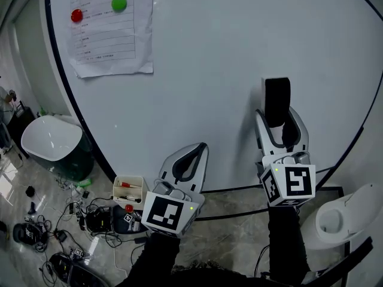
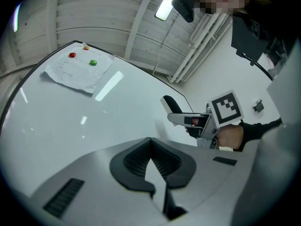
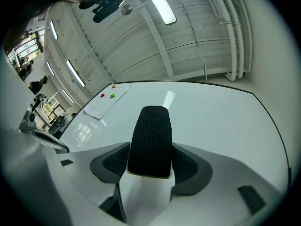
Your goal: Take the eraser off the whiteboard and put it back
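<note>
The eraser [image 1: 277,100] has a black felt face and a white body, and it stands upright against the whiteboard [image 1: 227,52]. My right gripper [image 1: 281,121] is shut on it, one jaw on each side of its lower part. The right gripper view shows the eraser [image 3: 150,140] filling the gap between the jaws of the right gripper [image 3: 150,161]; whether it touches the board I cannot tell. My left gripper [image 1: 192,159] hangs lower and to the left, shut and holding nothing. From the left gripper view, the left gripper [image 2: 153,166] is closed, with the eraser [image 2: 171,104] beyond it.
A paper sheet [image 1: 111,31] is pinned to the board's upper left by a red magnet [image 1: 76,15] and a green magnet [image 1: 119,3]. Below the board are a white tub [image 1: 51,139], a small white box [image 1: 128,187], tangled cables [image 1: 78,220] and a white seat [image 1: 341,217].
</note>
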Demonstrator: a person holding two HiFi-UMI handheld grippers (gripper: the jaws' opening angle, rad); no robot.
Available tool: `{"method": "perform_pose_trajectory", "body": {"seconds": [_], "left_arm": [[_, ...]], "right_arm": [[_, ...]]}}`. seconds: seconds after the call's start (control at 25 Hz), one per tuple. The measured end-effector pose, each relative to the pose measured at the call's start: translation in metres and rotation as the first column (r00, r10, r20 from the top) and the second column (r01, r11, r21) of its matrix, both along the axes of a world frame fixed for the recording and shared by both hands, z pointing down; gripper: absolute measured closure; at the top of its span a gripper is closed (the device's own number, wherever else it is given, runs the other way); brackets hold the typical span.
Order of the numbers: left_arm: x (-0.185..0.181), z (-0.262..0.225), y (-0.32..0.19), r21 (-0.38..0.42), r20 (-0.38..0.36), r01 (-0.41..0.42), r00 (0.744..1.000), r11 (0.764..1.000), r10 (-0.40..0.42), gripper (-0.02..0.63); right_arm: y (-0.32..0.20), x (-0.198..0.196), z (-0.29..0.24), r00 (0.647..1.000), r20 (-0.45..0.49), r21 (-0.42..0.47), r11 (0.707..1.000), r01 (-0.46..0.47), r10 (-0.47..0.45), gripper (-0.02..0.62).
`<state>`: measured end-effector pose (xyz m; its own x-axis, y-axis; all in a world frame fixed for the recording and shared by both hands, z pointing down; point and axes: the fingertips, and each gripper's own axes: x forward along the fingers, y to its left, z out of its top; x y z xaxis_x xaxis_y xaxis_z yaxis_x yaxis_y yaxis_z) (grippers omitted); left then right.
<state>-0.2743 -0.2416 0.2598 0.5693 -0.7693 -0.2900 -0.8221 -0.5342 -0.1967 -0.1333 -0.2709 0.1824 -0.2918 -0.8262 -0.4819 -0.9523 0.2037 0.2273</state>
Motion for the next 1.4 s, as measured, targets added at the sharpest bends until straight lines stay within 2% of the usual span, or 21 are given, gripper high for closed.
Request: {"method": "perform_pose_trajectory", "body": {"seconds": [0.32,0.6,1.0,1.2,1.4], "left_arm": [[0.006,-0.001,0.004,-0.008,-0.022,0.010,1.000,1.000,-0.010,0.600],[0.015,-0.001,0.009,0.005,-0.010,0.021,1.000,1.000,-0.021,0.600],[0.026,0.002,0.016,0.015,0.057,0.016,0.998,1.000,-0.017,0.600],[0.028,0.007,0.018,0.012,0.129,0.022,0.991,1.000,-0.023,0.601],[0.025,0.003,0.017,0.000,0.025,-0.006,1.000,1.000,0.006,0.600]], "right_arm": [[0.033,0.019,0.001,1.000,0.031,0.004,1.000,0.003,-0.003,0.319],[0.045,0.022,0.001,1.000,0.027,0.014,1.000,0.013,-0.013,0.319],[0.052,0.021,0.000,0.999,0.029,0.018,0.999,0.036,-0.036,0.319],[0.051,0.015,0.002,0.999,0.018,0.011,0.999,0.048,-0.048,0.319],[0.050,0.015,0.000,0.999,0.017,0.010,0.999,0.048,-0.048,0.319]]}}
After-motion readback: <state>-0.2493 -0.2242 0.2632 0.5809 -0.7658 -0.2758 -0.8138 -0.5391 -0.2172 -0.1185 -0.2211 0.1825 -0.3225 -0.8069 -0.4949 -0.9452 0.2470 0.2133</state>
